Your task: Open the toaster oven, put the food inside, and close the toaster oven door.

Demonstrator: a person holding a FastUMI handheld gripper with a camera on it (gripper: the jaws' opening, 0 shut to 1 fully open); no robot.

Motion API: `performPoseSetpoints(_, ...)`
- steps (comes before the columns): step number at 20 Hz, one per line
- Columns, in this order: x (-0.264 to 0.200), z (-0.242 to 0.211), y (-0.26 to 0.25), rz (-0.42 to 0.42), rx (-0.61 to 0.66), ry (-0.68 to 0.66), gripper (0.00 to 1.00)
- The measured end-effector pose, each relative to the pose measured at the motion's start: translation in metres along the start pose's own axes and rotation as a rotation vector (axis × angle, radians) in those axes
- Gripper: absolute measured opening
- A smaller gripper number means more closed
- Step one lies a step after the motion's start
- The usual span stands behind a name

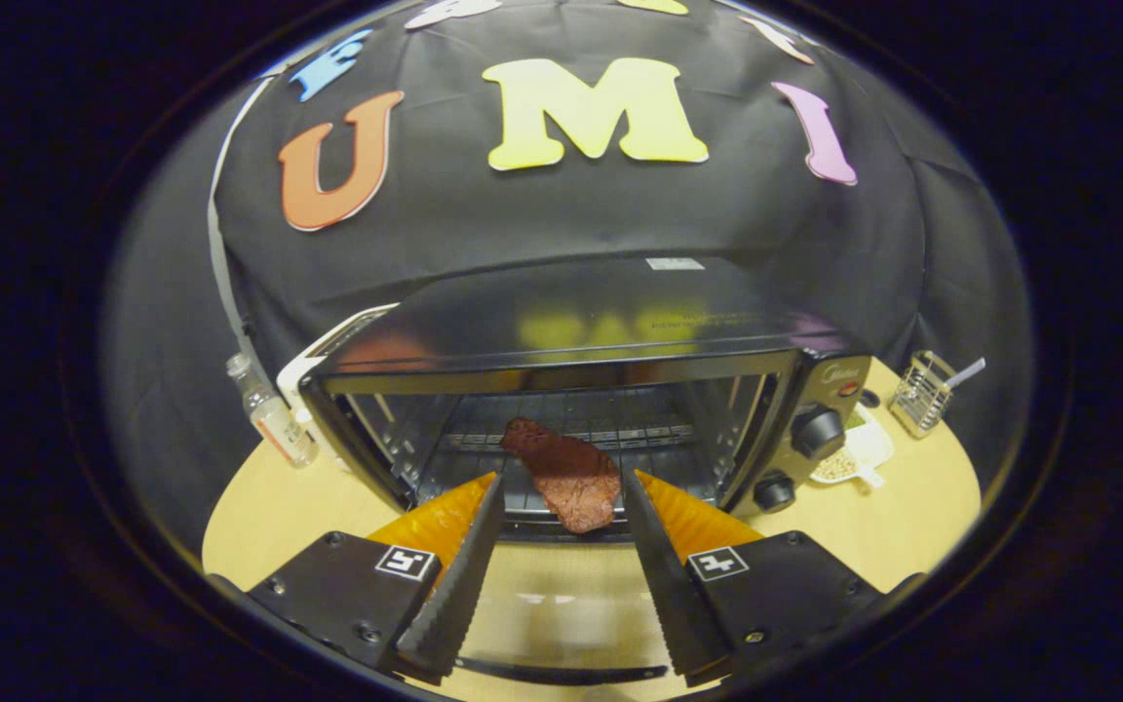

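The toaster oven (581, 322) stands on the table with its door (552, 595) folded down flat toward me, the door handle (561, 672) nearest me. A brown, steak-like piece of food (566, 473) lies on the wire rack (620, 429) inside, its near end at the rack's front edge. My gripper (563, 478) is open, with one fingertip on each side of the food's near end and neither visibly pressing on it. The fingers reach over the lowered door.
Two knobs (818, 430) sit on the oven's right panel. To its left is a small clear bottle (274, 414). On its right are a white dish (859, 453) of pale bits and a wire holder (922, 392). Bare wooden table (912, 526) shows on both sides.
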State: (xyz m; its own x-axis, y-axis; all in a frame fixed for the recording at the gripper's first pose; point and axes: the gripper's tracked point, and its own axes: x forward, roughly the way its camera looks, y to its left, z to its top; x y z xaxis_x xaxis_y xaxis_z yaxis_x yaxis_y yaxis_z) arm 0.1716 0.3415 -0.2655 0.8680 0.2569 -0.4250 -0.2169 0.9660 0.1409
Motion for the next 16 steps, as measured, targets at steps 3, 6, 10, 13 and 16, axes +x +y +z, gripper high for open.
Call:
performPoseSetpoints(3,-0.034,0.002,-0.012,0.003,-0.035,0.001,0.80)
performPoseSetpoints(6,-0.066,-0.003,-0.028,-0.005,-0.044,0.010,0.80)
performPoseSetpoints(10,-0.094,-0.028,-0.047,-0.016,-0.058,0.053,0.90)
performPoseSetpoints(13,-0.107,-0.062,-0.054,-0.019,-0.051,0.089,0.99)
performPoseSetpoints(16,-0.112,-0.098,-0.054,-0.008,-0.035,0.143,0.99)
